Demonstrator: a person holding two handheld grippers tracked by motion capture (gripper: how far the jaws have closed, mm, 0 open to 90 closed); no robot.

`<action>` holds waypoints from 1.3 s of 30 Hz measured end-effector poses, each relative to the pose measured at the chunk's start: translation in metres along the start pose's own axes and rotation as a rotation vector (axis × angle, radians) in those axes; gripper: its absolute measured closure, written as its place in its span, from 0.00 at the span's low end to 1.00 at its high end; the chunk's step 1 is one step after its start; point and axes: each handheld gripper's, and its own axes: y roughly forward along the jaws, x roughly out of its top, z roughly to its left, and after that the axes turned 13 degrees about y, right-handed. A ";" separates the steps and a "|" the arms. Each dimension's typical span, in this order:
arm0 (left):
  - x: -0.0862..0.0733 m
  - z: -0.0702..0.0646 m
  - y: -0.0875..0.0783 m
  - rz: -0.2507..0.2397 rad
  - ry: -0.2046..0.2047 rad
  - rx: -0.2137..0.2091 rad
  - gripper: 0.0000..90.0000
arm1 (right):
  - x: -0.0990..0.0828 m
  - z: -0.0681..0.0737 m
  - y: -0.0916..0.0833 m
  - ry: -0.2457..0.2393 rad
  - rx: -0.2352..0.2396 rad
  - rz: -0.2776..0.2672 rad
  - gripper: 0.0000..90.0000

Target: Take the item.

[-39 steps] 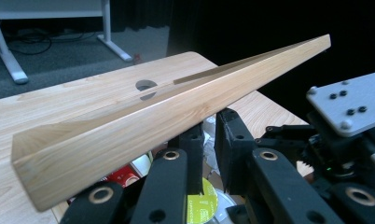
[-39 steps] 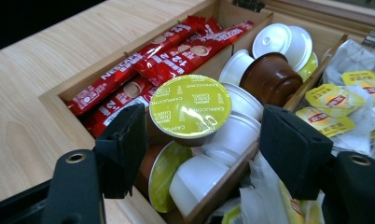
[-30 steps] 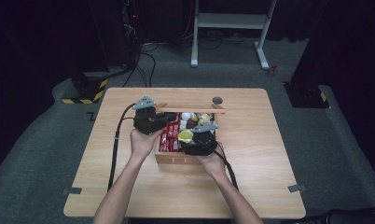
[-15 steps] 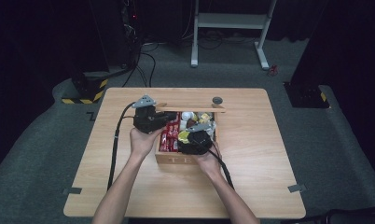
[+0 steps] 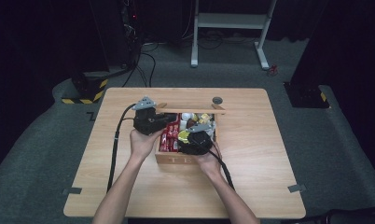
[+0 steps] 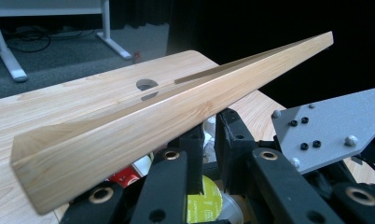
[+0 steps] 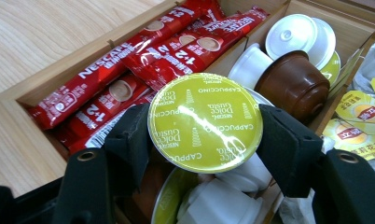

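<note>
An open wooden box [image 5: 176, 158] sits mid-table with its lid [image 5: 190, 111] standing up along the far side. My left gripper [image 5: 150, 120] grips the lid's left end; its jaws [image 6: 213, 135] meet the lid's lower edge [image 6: 153, 116]. My right gripper [image 5: 195, 140] reaches down into the box. Its jaws have just been closing, and its pads [image 7: 129, 140] now press both sides of a yellow-green cappuccino capsule [image 7: 205, 122]. Red coffee sachets [image 7: 143, 56] fill the compartment beside it.
A brown capsule [image 7: 293, 84], white capsules [image 7: 297, 35] and yellow tea bags [image 7: 358, 112] lie in the other compartments. The light wooden table [image 5: 269, 154] has a round cable hole [image 5: 217, 100] behind the box. A white desk frame [image 5: 232, 28] stands on the grey floor beyond.
My right gripper has shifted slightly left over the box. The left gripper and the lid have stayed put.
</note>
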 end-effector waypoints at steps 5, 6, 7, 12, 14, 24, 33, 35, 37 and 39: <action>-0.001 0.000 0.000 -0.007 0.001 -0.001 0.91 | 0.001 0.001 -0.005 -0.008 0.015 -0.023 0.42; -0.001 0.000 0.000 -0.008 -0.003 -0.003 0.91 | 0.000 0.001 -0.006 0.005 0.017 -0.020 0.42; 0.000 0.001 0.000 -0.010 -0.006 -0.004 0.91 | 0.001 0.000 -0.007 0.002 0.019 -0.021 0.42; -0.001 0.000 0.000 -0.006 0.000 -0.001 0.90 | 0.001 -0.004 -0.015 0.012 0.025 -0.036 0.42; -0.001 0.000 0.000 -0.001 -0.001 -0.004 0.90 | 0.000 -0.006 -0.018 0.012 0.024 -0.043 0.42; -0.002 -0.001 0.000 -0.003 0.006 -0.001 0.91 | 0.002 -0.012 -0.029 0.029 0.027 -0.067 0.42; -0.003 0.000 -0.001 -0.006 -0.004 -0.013 0.90 | 0.000 -0.020 -0.040 0.036 0.025 -0.082 0.42; -0.002 0.000 -0.001 -0.002 -0.005 -0.014 0.90 | 0.001 -0.021 -0.041 0.030 0.022 -0.081 0.42; -0.003 -0.001 -0.001 0.003 0.004 -0.007 0.90 | 0.001 -0.021 -0.044 0.032 0.022 -0.084 0.42; -0.004 -0.001 -0.001 -0.001 0.006 -0.006 0.91 | 0.000 -0.022 -0.046 0.027 0.021 -0.089 0.42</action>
